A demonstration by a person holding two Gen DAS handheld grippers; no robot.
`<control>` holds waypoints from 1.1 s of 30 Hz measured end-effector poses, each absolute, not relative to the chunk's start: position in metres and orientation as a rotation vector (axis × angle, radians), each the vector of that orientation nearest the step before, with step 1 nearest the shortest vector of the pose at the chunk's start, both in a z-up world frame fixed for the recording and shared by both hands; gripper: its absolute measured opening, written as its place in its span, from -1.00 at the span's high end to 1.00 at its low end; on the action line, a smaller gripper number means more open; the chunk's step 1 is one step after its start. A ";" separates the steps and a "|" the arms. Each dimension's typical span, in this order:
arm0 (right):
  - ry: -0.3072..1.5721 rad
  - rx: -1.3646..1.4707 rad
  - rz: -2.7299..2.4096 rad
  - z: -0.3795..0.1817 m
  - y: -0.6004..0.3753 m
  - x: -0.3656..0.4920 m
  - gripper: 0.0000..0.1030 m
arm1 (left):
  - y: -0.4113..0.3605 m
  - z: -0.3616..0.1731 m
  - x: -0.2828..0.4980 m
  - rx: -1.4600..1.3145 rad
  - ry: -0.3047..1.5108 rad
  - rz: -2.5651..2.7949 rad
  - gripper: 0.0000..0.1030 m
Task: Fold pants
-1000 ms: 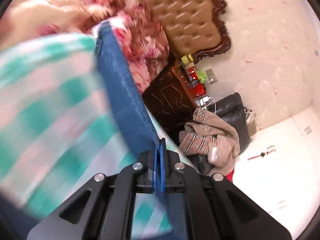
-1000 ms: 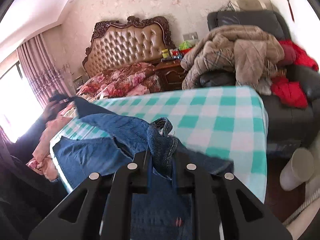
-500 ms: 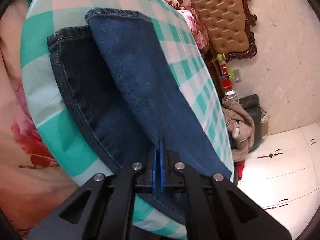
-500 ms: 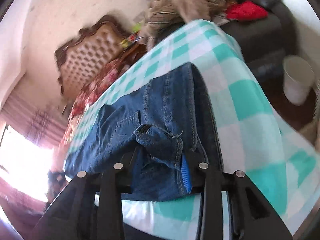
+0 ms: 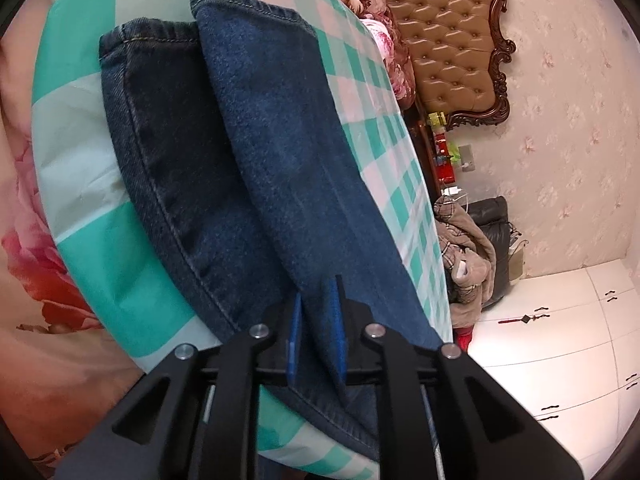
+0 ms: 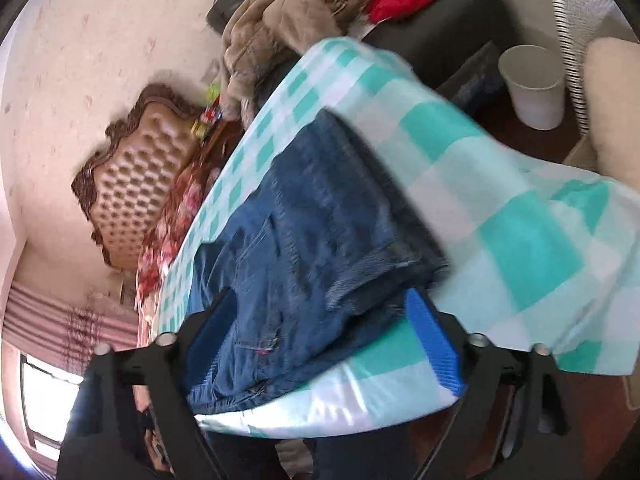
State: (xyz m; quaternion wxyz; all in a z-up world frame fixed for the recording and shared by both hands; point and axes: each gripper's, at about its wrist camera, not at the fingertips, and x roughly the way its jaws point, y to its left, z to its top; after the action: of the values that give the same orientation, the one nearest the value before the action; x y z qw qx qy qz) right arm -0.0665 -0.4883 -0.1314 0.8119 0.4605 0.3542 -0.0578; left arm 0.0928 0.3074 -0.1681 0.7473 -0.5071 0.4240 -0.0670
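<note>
Blue jeans [image 5: 272, 140] lie folded lengthwise on a table under a teal and white checked cloth [image 5: 100, 272], one leg stacked on the other. My left gripper [image 5: 314, 332] sits low over the leg end. Its jaws are opening, with a fold of denim loose between the blue pads [image 5: 334, 328]. In the right wrist view the waist end of the jeans [image 6: 312, 208] rests on the cloth [image 6: 520, 240] near the table edge. My right gripper [image 6: 320, 300] straddles it, its jaws opening wide and the pads [image 6: 432, 340] off the denim.
A tufted headboard [image 5: 448, 40] and floral bedding [image 5: 24, 240] border the table. A dark armchair piled with clothes [image 6: 280, 20] stands beyond the far end. A white bin [image 6: 534, 88] is on the floor beside it, and white cabinets [image 5: 560, 340] line the wall.
The right jaws went from shut on the bunched waistband to wide open, leaving it on the table, and the view rolled. The left jaws parted slightly after laying the leg down.
</note>
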 end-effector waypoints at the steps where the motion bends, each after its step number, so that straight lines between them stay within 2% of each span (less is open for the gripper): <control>1: 0.769 0.966 -0.135 -0.133 -0.487 -0.063 -0.51 | 0.308 -0.169 0.091 -1.114 0.922 -0.150 0.73; 4: 0.827 0.908 -0.206 -0.140 -0.481 -0.049 -0.20 | 0.309 -0.170 0.092 -1.131 0.916 -0.153 0.73; 5: 0.842 0.878 -0.228 -0.140 -0.479 -0.044 0.04 | 0.311 -0.172 0.094 -1.142 0.918 -0.152 0.73; 6: 0.851 0.845 -0.249 -0.143 -0.478 -0.043 0.44 | 0.312 -0.174 0.097 -1.147 0.923 -0.149 0.76; 7: 0.852 0.810 -0.271 -0.142 -0.477 -0.040 0.69 | 0.314 -0.175 0.100 -1.141 0.932 -0.139 0.77; 8: 0.835 0.804 -0.268 -0.138 -0.476 -0.038 0.69 | 0.315 -0.175 0.102 -1.134 0.935 -0.130 0.95; 13: 0.747 0.793 -0.253 -0.112 -0.482 -0.052 0.75 | 0.314 -0.144 0.084 -1.124 0.850 -0.150 0.95; 17: 0.834 0.809 -0.288 -0.138 -0.492 -0.047 0.75 | 0.312 -0.154 0.077 -1.101 0.892 -0.110 0.90; 18: 0.848 0.805 -0.298 -0.143 -0.492 -0.045 0.74 | 0.314 -0.158 0.078 -1.094 0.901 -0.086 0.51; 20: 0.863 0.787 -0.311 -0.146 -0.490 -0.041 0.74 | 0.325 -0.161 0.079 -1.120 0.873 -0.055 0.02; 22: 0.858 0.773 -0.312 -0.143 -0.489 -0.041 0.74 | 0.333 -0.161 0.088 -1.118 0.867 -0.041 0.16; 25: 0.834 0.769 -0.291 -0.130 -0.489 -0.038 0.74 | 0.337 -0.156 0.108 -1.100 0.900 -0.065 0.87; 26: 0.816 0.781 -0.273 -0.122 -0.489 -0.038 0.75 | 0.337 -0.148 0.112 -1.077 0.906 -0.055 0.96; 31: 0.740 0.800 -0.197 -0.077 -0.496 -0.042 0.78 | 0.328 -0.075 0.099 -1.024 0.813 -0.082 0.96; 33: 0.749 0.758 -0.218 -0.070 -0.499 -0.041 0.78 | 0.324 -0.071 0.086 -1.017 0.812 -0.052 0.96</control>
State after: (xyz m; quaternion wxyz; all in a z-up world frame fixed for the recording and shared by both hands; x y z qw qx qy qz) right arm -0.0409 -0.4991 -0.0702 0.8556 0.3606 0.3565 -0.1035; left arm 0.0860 0.3241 -0.0706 0.7953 -0.4734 0.3778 -0.0240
